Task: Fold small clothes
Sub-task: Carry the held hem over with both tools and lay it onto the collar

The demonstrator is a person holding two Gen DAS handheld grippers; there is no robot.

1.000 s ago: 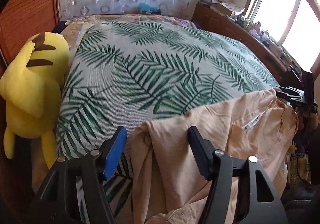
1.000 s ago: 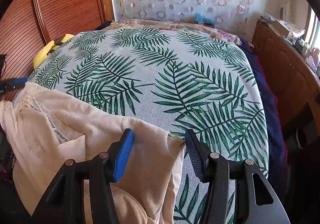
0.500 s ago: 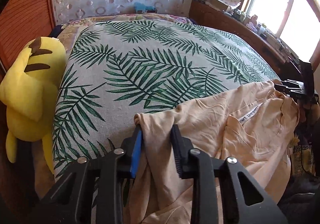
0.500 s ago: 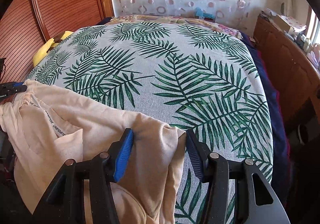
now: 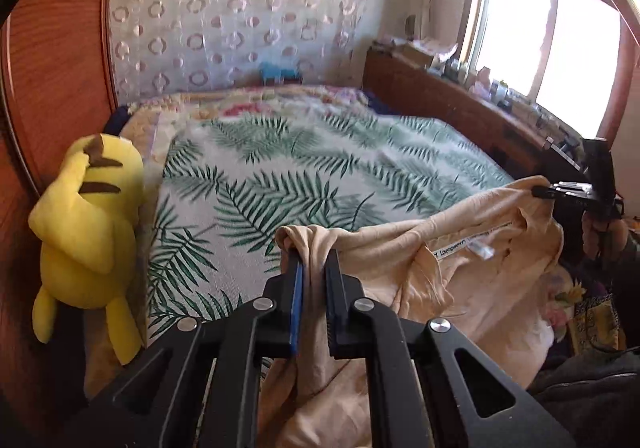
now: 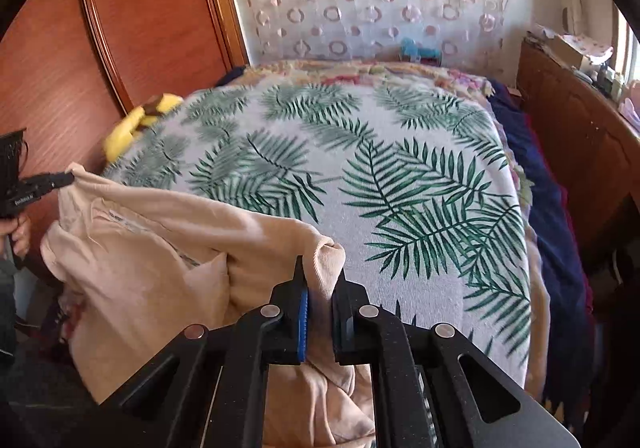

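The left gripper (image 5: pixel 311 268) has its jaws clamped on a bunched corner of the pale peach cotton garment (image 5: pixel 472 280); the right gripper (image 6: pixel 320 280) pinches the opposite corner likewise. The wrinkled cloth hangs stretched between them over the near edge of the palm-leaf-printed bedspread (image 5: pixel 320 176). A white neck label (image 5: pixel 464 244) shows dark lettering, too blurred to read. A yellow plush toy (image 5: pixel 86 232) leans at the bed's left edge.

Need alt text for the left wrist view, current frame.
Left claw shut on a bunched corner of a beige shirt, lifted at the near edge of a palm-print bed. Right claw pinches the far corner. Yellow plush at the bed's left.
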